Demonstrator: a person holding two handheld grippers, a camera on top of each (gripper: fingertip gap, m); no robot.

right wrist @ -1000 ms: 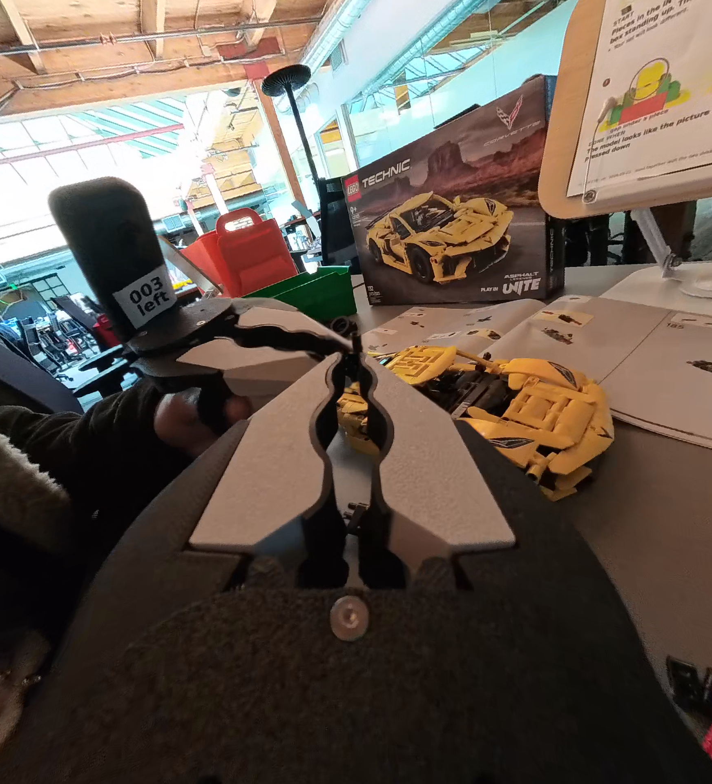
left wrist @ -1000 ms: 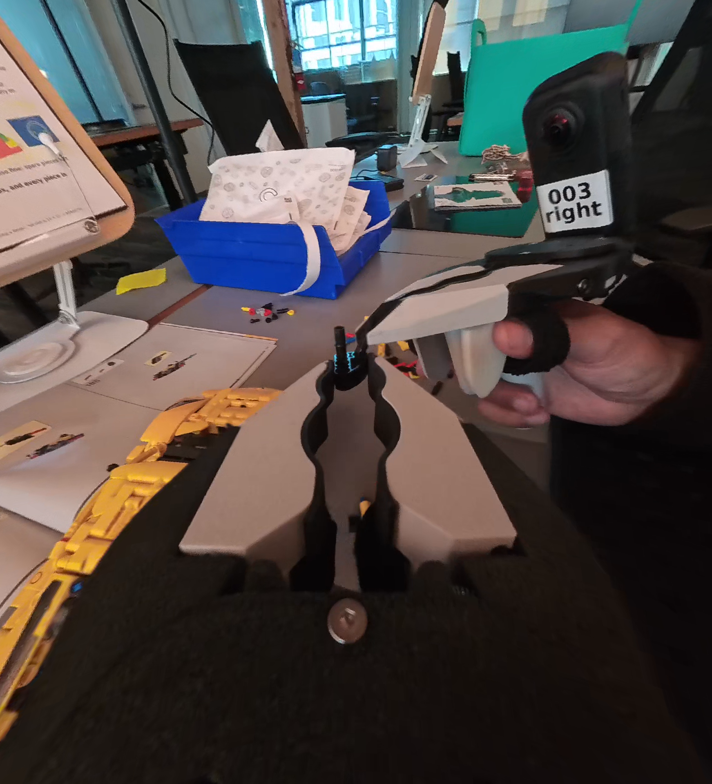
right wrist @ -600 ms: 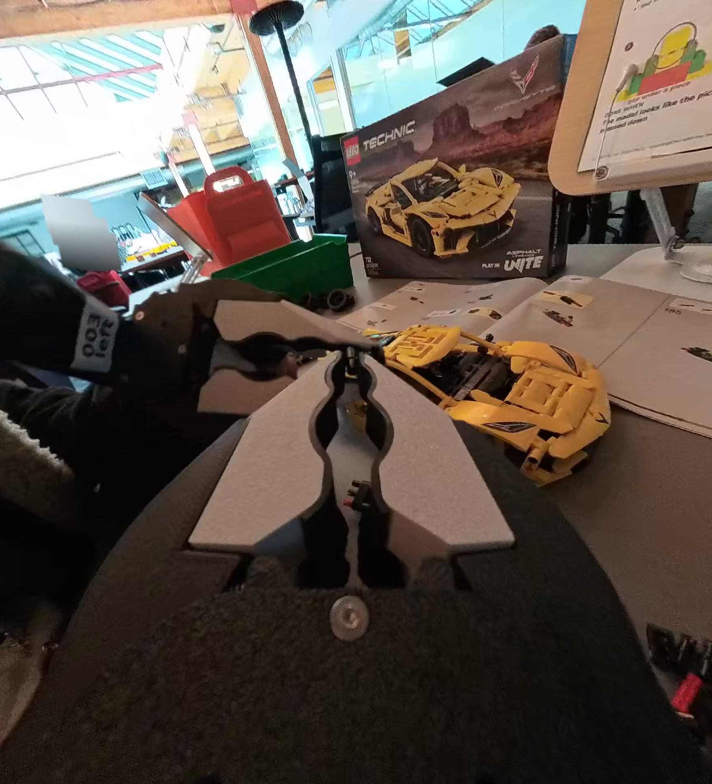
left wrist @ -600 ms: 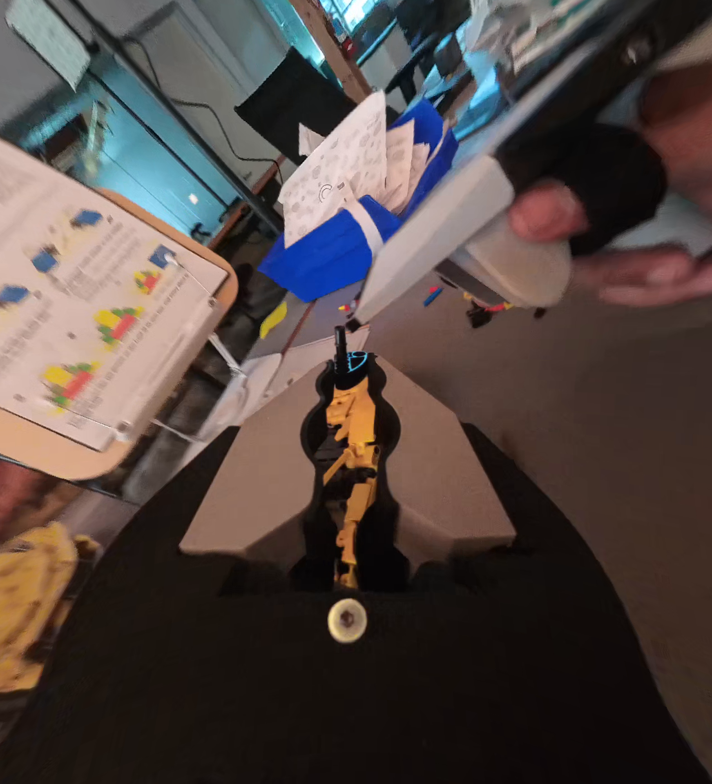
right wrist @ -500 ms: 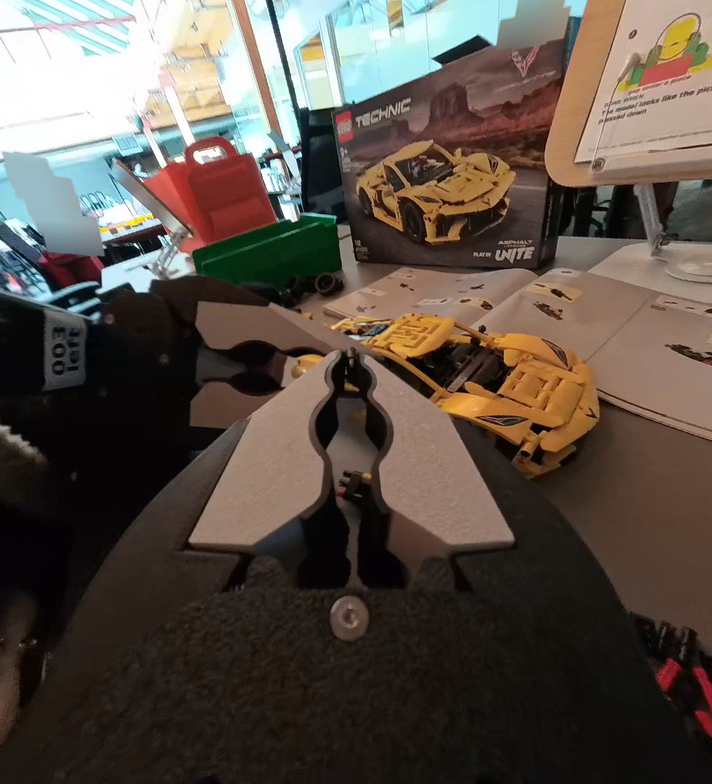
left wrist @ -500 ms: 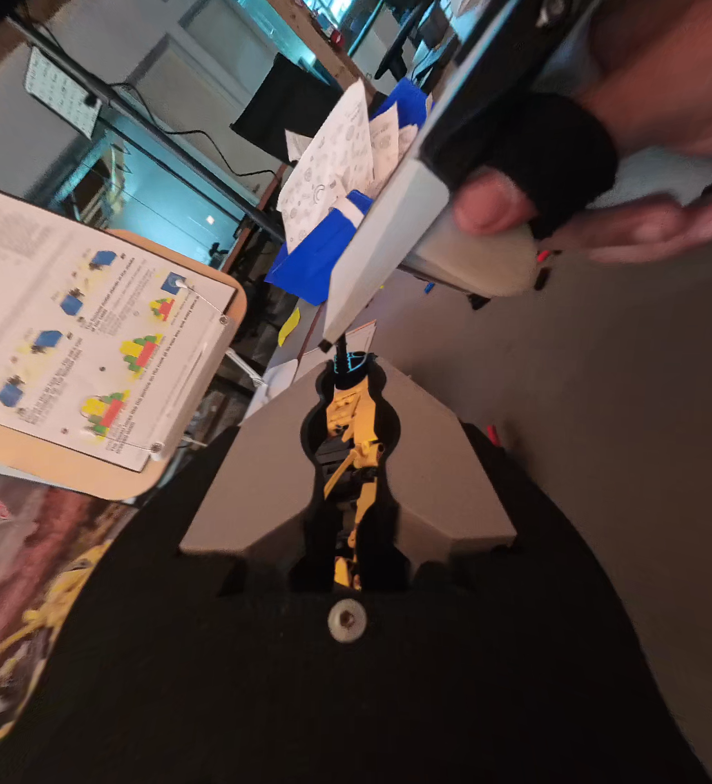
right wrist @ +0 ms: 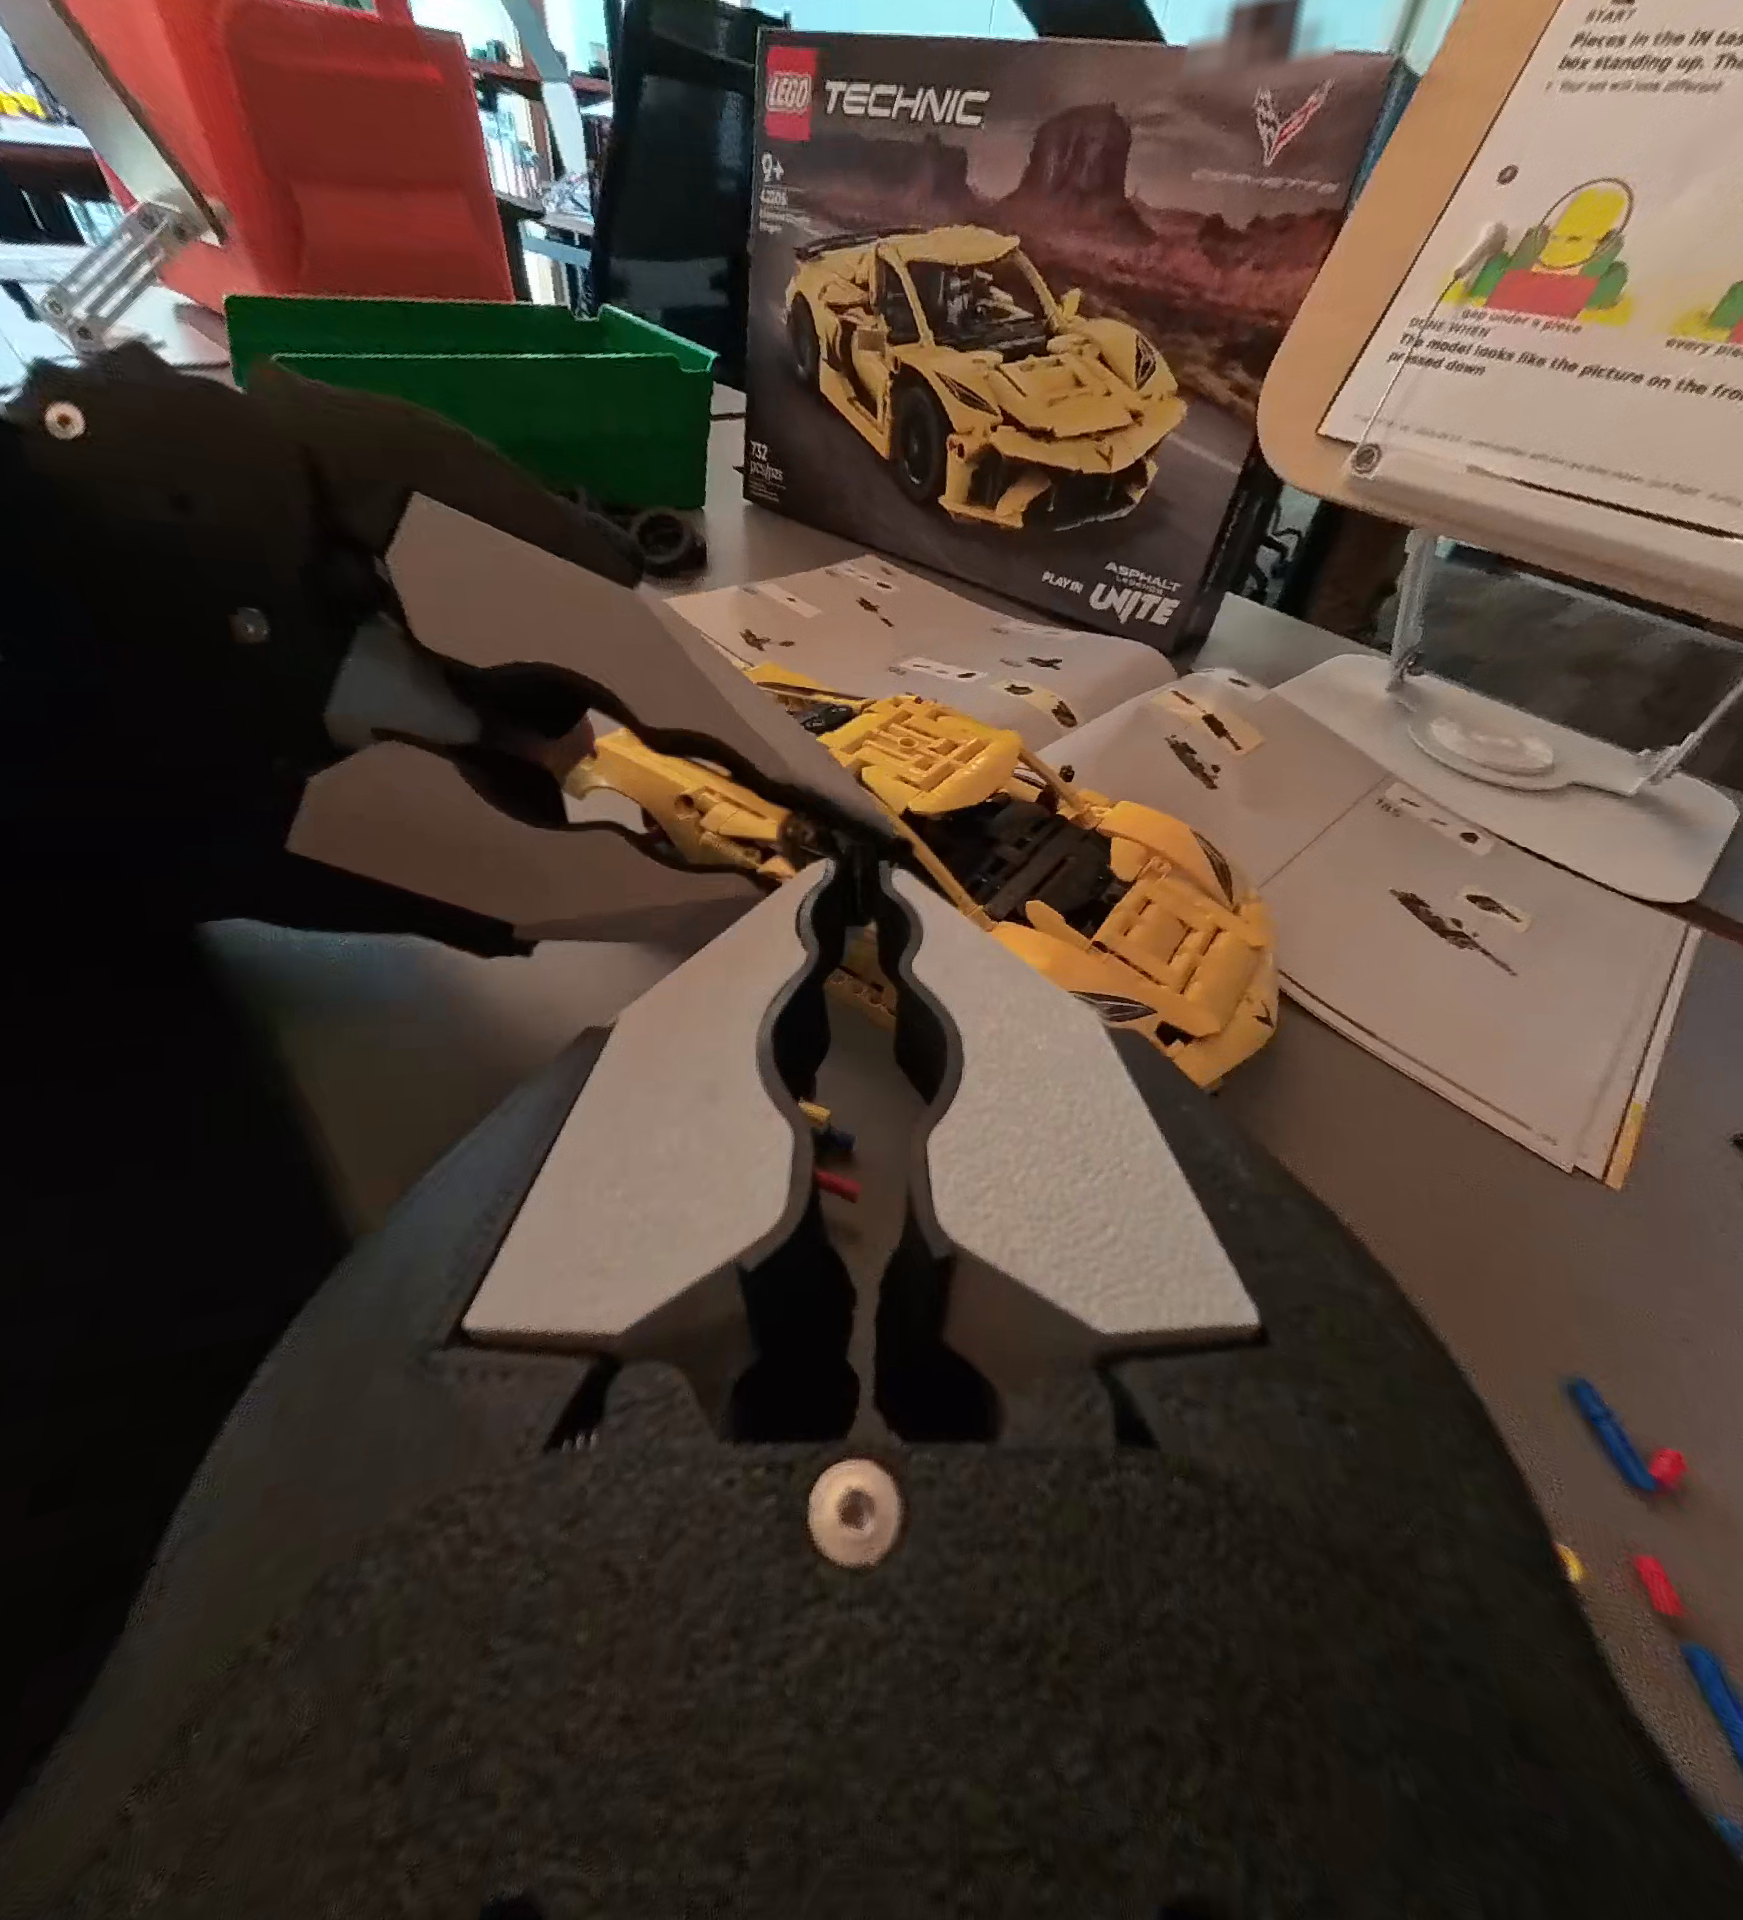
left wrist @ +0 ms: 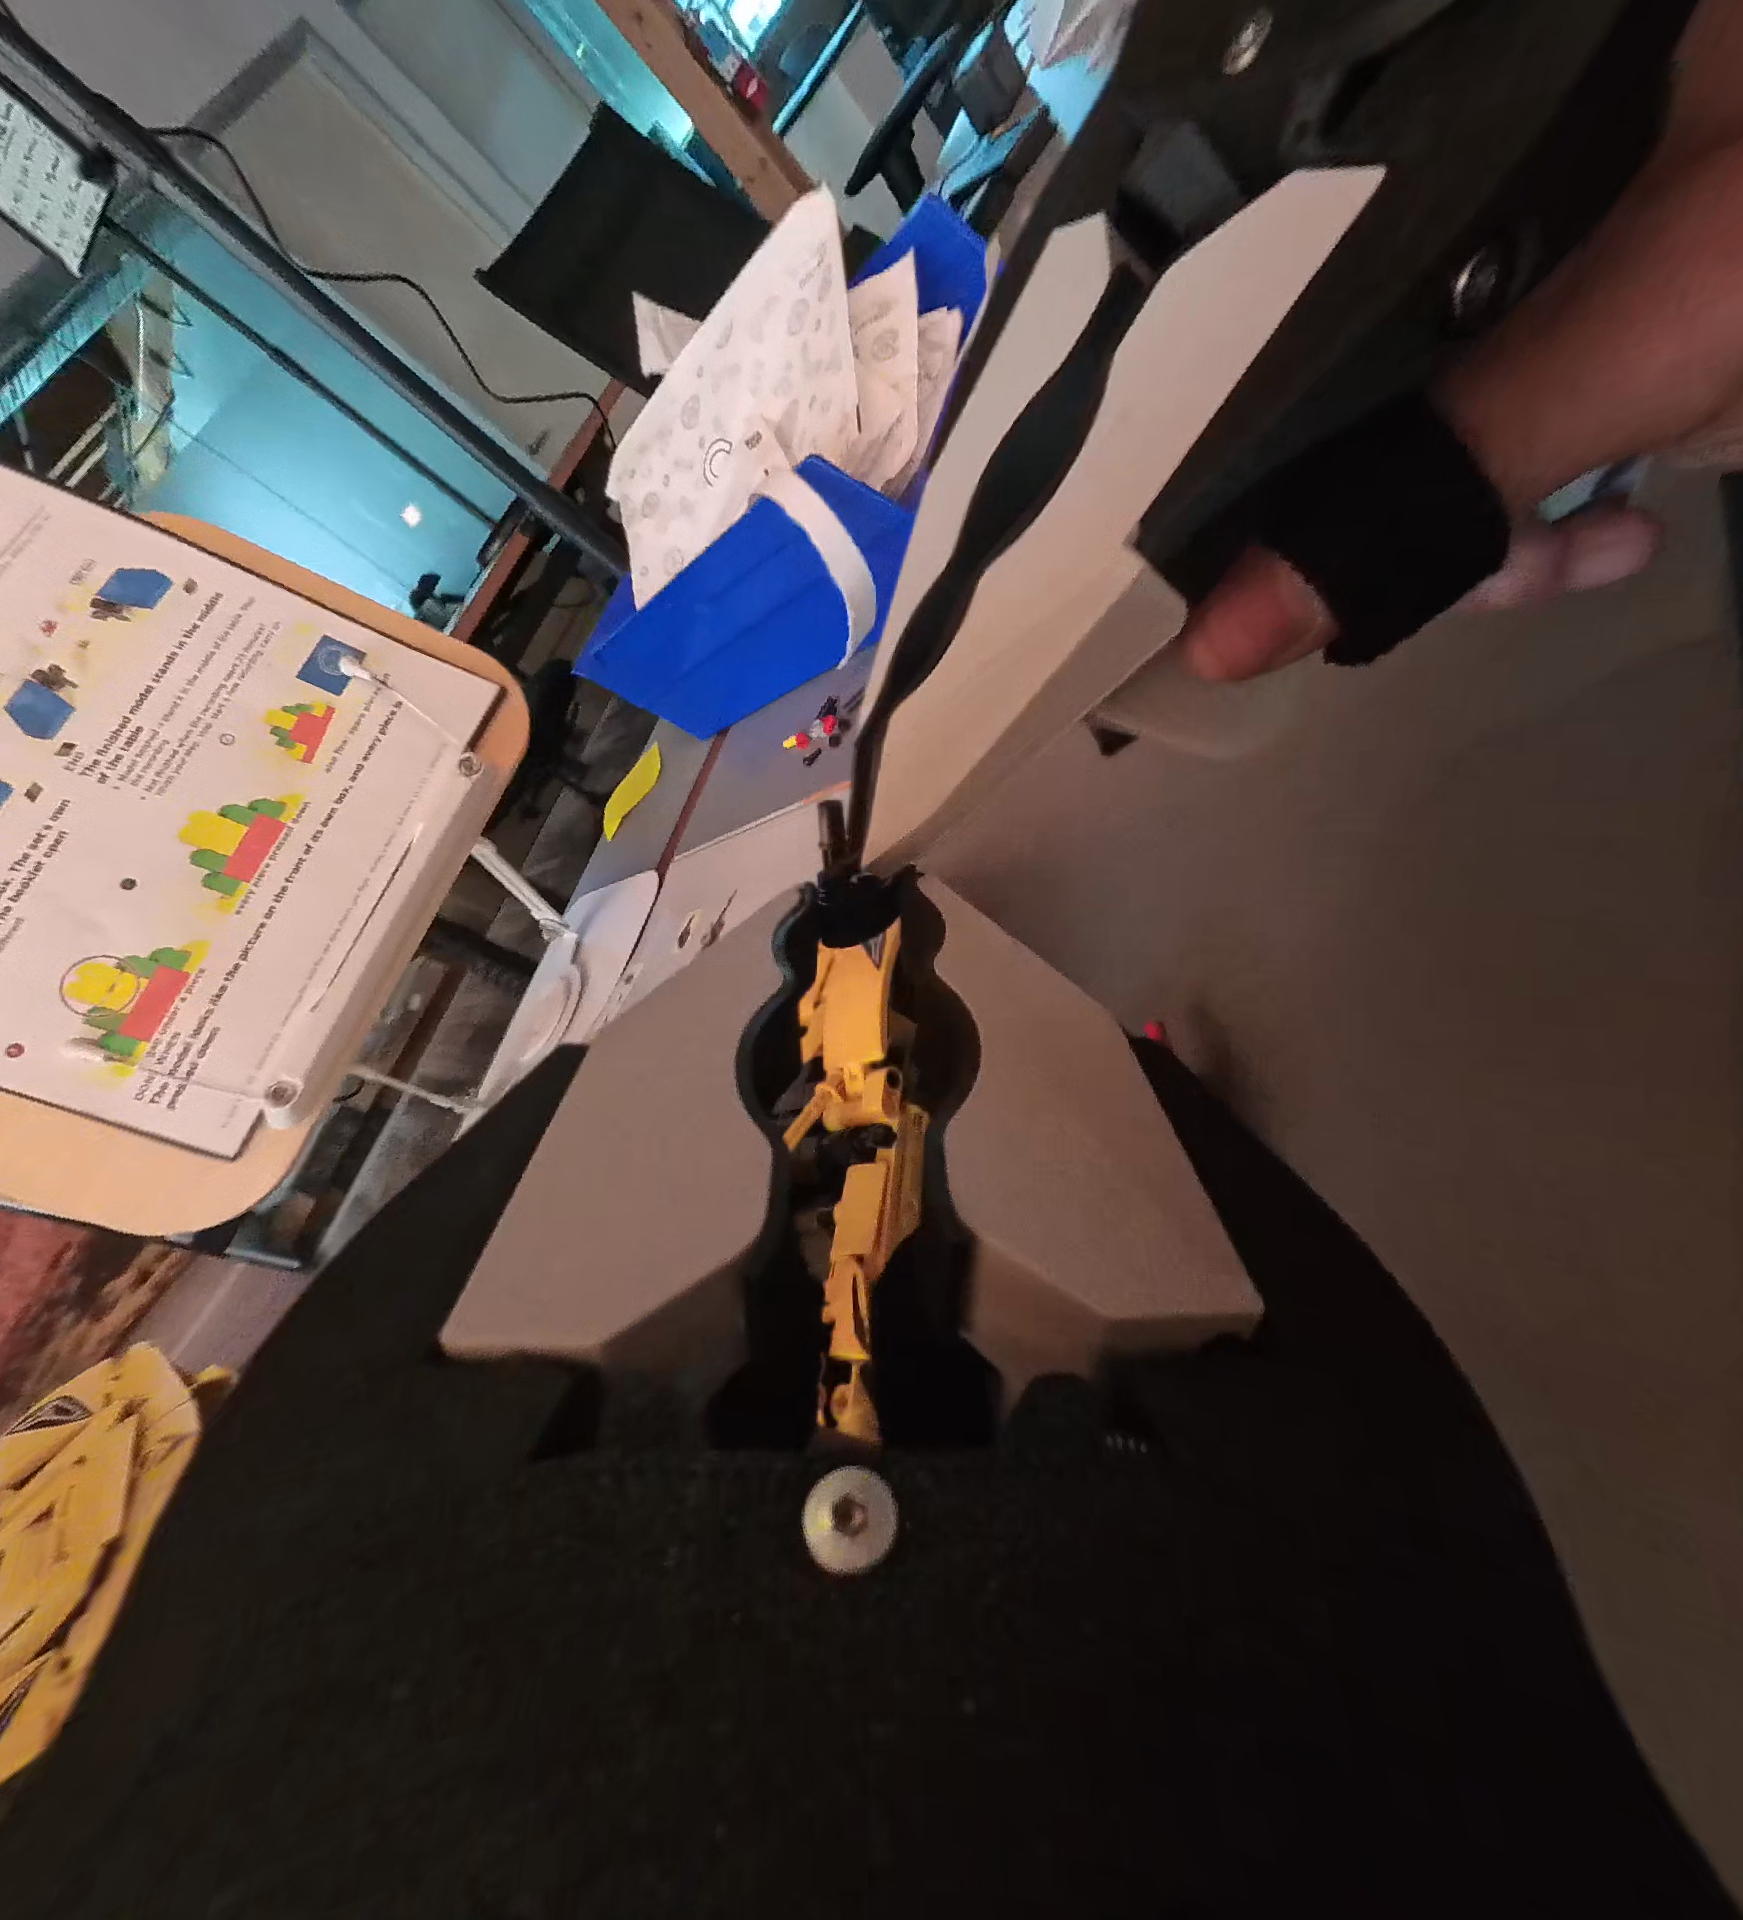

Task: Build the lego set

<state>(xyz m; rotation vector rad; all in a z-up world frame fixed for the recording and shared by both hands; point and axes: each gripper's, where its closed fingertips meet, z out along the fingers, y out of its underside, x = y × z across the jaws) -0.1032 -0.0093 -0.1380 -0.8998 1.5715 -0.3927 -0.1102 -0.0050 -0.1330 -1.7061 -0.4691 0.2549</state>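
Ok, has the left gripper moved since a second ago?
Yes. Against the yellow car, unmoved on its booklet, the left gripper has rolled onto its side and its tongs now cross in front of it.

Model car (right wrist: 1106, 883) lies on open booklet (right wrist: 1469, 935), box (right wrist: 1033, 312) behind.

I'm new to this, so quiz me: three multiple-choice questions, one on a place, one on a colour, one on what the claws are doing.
1. Where is the set's box? A behind the open booklet; B in a bin; C under the car.
2. The bin holding paper bags is: A red; B blue; C green.
3. The claws are: A wide open; B shut, tips meeting; C set down.
A: box stands behind booklet. B: blue bin holds the bags. B: left claw and right claw meet at a small black piece.
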